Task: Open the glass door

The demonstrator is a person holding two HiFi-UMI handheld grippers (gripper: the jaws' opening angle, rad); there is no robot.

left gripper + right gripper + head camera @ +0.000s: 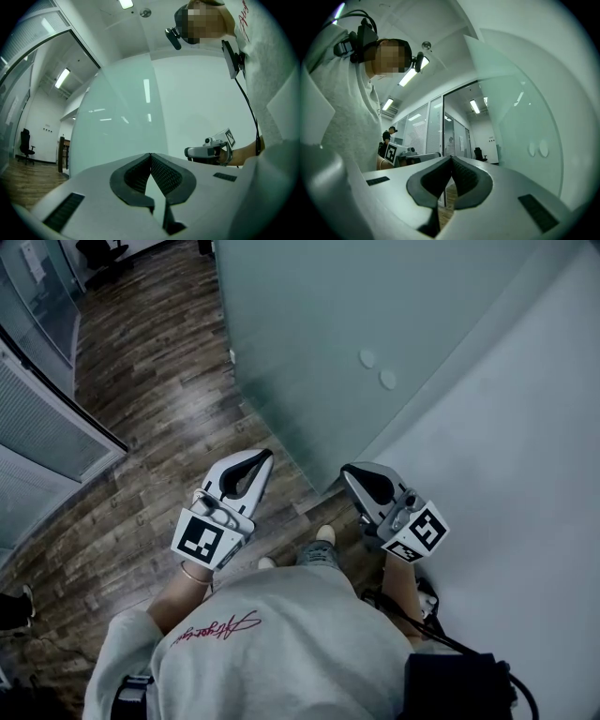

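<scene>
The frosted glass door (319, 324) stands swung out over the wood floor, its lower edge just ahead of both grippers. Two round fittings (378, 368) sit on its face; they also show in the right gripper view as round fittings (537, 148). My left gripper (258, 457) is shut with nothing in it, a little left of the door's edge. My right gripper (352, 471) is shut and empty too, close to the door's bottom corner and touching nothing. In the left gripper view the jaws (150, 154) meet in front of the door pane (122, 122).
A white wall (525, 446) runs along the right. A glass partition with blinds (37, 427) lines the left side of the wooden floor (159, 381). An office chair (26, 145) stands far back. Another person (387, 138) stands in the distance. The holder's shoes (324, 535) are below the grippers.
</scene>
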